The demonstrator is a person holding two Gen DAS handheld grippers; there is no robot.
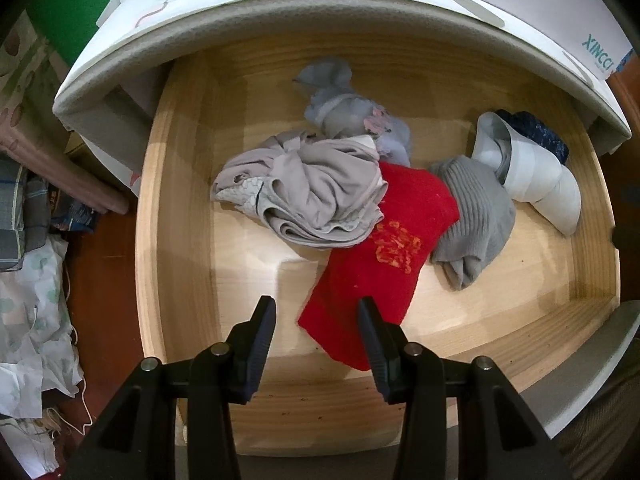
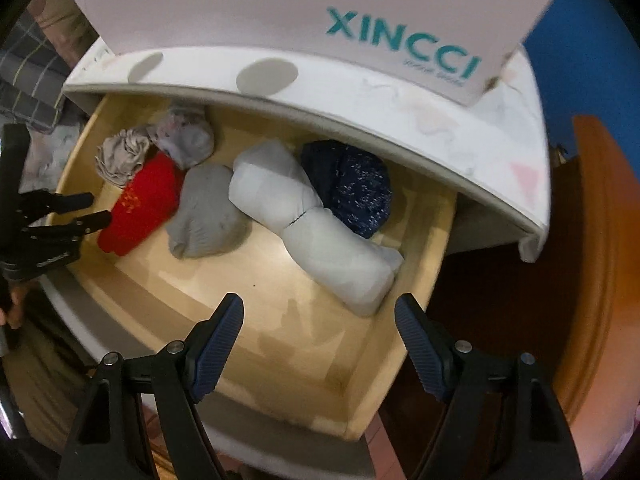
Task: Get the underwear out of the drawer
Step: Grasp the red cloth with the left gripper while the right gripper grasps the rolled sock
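Note:
The light wooden drawer (image 1: 176, 128) is pulled open and holds several pieces of clothing. A crumpled beige-grey underwear piece (image 1: 312, 192) lies in the middle, partly over a red garment (image 1: 384, 264) with orange print. Behind them is a blue-grey piece (image 1: 344, 112); to the right are a grey knit (image 1: 476, 216), a white roll (image 1: 536, 172) and a dark blue item (image 1: 536, 132). My left gripper (image 1: 316, 316) hovers open above the red garment's near end, holding nothing. My right gripper (image 2: 320, 304) is open and empty over the drawer's (image 2: 280, 392) front right, near the white roll (image 2: 320, 232). The left gripper (image 2: 96, 208) also shows beside the red garment (image 2: 140, 204).
The white cabinet top (image 1: 280, 28) overhangs the drawer's back, with a white XINCCI box (image 2: 320, 12) on it. Piled fabrics and bags (image 1: 32, 280) lie on the red-brown floor to the left. A person's hand (image 2: 12, 308) holds the left gripper's handle.

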